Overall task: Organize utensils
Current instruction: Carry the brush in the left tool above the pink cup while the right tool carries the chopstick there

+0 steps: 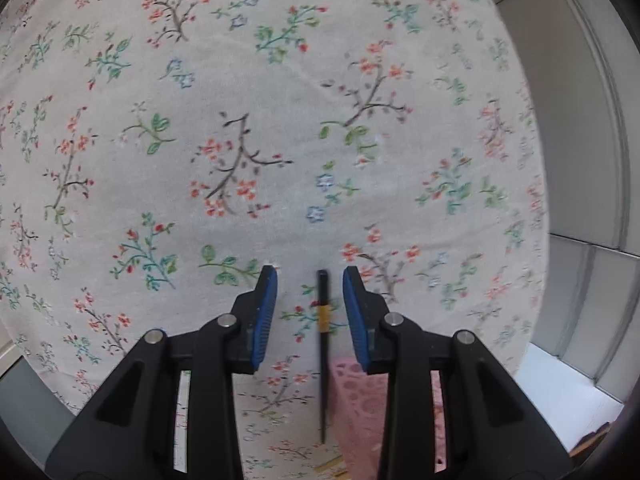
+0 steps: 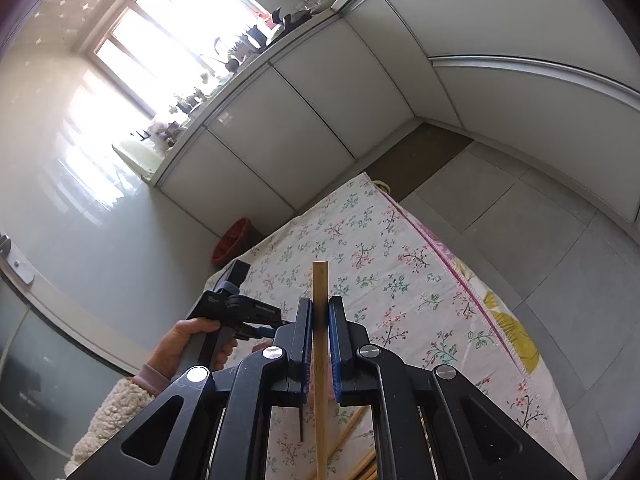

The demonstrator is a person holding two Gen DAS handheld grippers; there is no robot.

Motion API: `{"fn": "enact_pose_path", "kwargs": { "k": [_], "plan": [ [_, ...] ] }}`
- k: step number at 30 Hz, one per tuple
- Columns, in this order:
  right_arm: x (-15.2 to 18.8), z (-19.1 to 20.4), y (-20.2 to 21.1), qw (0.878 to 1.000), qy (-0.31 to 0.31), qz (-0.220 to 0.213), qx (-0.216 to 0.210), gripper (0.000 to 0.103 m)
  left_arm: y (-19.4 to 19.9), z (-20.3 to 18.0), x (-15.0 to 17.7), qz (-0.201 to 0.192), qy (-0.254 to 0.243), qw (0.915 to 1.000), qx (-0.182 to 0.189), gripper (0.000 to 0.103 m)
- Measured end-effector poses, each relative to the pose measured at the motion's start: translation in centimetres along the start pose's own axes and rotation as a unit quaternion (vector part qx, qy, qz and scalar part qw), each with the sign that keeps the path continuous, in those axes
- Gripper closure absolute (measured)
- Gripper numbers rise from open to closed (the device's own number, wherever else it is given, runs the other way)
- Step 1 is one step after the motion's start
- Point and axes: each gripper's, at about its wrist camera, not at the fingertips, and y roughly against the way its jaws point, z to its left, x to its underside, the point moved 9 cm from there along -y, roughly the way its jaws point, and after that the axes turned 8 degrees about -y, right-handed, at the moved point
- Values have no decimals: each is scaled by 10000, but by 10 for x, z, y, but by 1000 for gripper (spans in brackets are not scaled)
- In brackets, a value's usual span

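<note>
Jaws of the left gripper [image 1: 310, 280] stand apart, a black chopstick [image 1: 322, 344] loose between them; right gripper [image 2: 320, 312] jaws clamp a bamboo chopstick [image 2: 320, 360] above the floral desk [image 2: 400, 280].

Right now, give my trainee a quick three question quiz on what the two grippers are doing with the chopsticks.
1. True or false: the right gripper is clamped on a light bamboo chopstick.
2. What lies between the left gripper pads: A a spoon, B a black chopstick with a yellow band, C nothing?
3. What covers the table?

Key: 1 true. 2 B, with gaps on both sides, not gripped. 3 a floral tablecloth.
</note>
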Motion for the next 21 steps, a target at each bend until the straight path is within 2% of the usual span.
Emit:
{"fn": "enact_pose_path", "kwargs": {
  "k": [4,6,7,8,9,15,18,21],
  "plan": [
    [1,-3,-3,10000,-43,67,15,95,-17,-4,3,381,-147,9990,-164,65],
    [1,-3,-3,10000,-51,62,38,95,-15,-7,0,333,-221,9990,-221,63],
    [0,-4,-3,10000,-47,56,49,95,-16,-3,1,388,-260,9977,-493,63],
    [0,-4,-3,10000,-44,51,55,95,-18,4,3,472,-385,9938,-931,63],
    [0,-3,-3,10000,-45,52,55,95,-18,6,4,471,-475,9923,-1042,63],
    [2,-6,-4,9998,-67,171,63,95,-17,44,36,575,-235,9925,-1052,63],
    [5,-5,-2,9997,-95,226,14,95,-16,53,47,278,144,9964,-786,63],
    [8,-3,0,9997,-71,234,13,95,-16,57,60,147,318,9959,-838,63]
  ]
}}
